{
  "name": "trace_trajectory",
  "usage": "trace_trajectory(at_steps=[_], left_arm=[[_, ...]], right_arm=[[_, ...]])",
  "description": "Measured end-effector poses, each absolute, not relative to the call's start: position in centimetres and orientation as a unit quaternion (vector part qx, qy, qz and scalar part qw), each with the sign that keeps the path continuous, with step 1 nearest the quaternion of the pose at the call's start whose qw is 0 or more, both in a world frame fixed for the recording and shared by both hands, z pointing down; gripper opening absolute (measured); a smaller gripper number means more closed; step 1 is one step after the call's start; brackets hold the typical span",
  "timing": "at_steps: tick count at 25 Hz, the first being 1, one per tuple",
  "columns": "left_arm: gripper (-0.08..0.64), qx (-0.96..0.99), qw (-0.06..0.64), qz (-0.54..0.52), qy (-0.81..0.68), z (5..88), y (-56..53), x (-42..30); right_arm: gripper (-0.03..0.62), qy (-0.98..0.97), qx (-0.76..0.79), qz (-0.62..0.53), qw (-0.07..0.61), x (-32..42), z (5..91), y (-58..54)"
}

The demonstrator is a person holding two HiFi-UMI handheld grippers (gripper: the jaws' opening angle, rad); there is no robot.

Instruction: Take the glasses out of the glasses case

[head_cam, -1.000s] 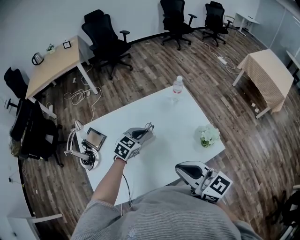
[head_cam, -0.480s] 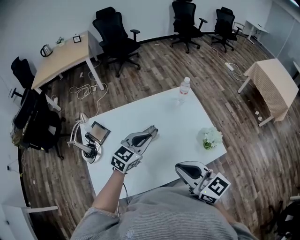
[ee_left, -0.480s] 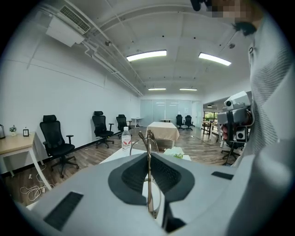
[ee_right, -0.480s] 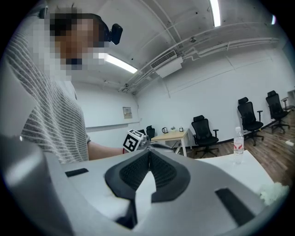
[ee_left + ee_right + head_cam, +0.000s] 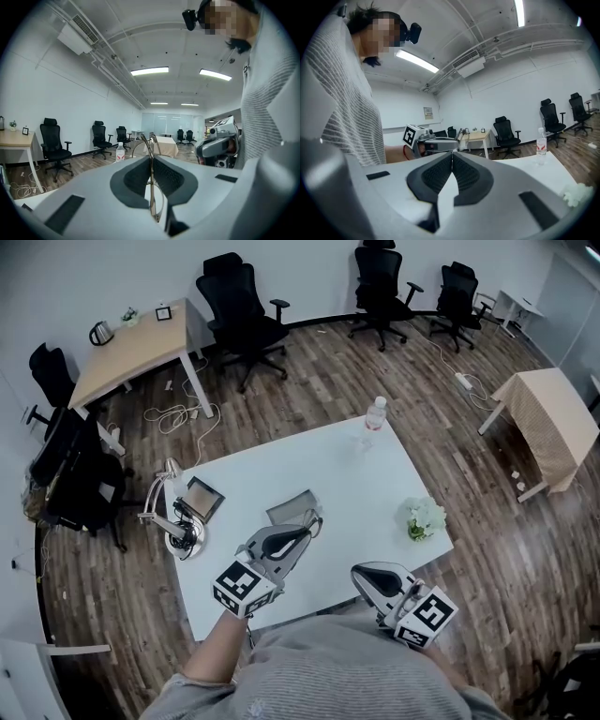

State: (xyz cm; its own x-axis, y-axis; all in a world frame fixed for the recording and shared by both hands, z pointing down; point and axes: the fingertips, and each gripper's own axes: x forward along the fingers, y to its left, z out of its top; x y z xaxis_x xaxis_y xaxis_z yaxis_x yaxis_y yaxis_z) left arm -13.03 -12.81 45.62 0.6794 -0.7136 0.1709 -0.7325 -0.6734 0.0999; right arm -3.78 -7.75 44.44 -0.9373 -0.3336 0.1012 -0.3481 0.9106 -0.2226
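Over the white bench [image 5: 375, 479], draws the left claw [image 5: 313, 519] back off the grey glasses case [image 5: 289, 506], now uncovered, with the thin-framed glasses [image 5: 152, 173] pinched between its jaws, leaves the right claw [image 5: 362, 577] closed on nothing; extraction apparently done.

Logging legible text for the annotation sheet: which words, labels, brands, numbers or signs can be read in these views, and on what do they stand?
No text can be read in any view.
Water bottle: red label, print too small to read.
Wall notice: too blurred to read.
Marker cubes: black-and-white square patterns only, no words or numbers.
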Motion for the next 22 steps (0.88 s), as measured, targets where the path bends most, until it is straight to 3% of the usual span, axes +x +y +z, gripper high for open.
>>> trace_trajectory(at_steps=[22], left_arm=[[0.028,0.917,0.076,0.007,-0.393,41.7,-7.0,-12.3]], right_arm=[[0.014,-0.978,0.186,0.089,0.044,-4.5,44.5,-7.7]])
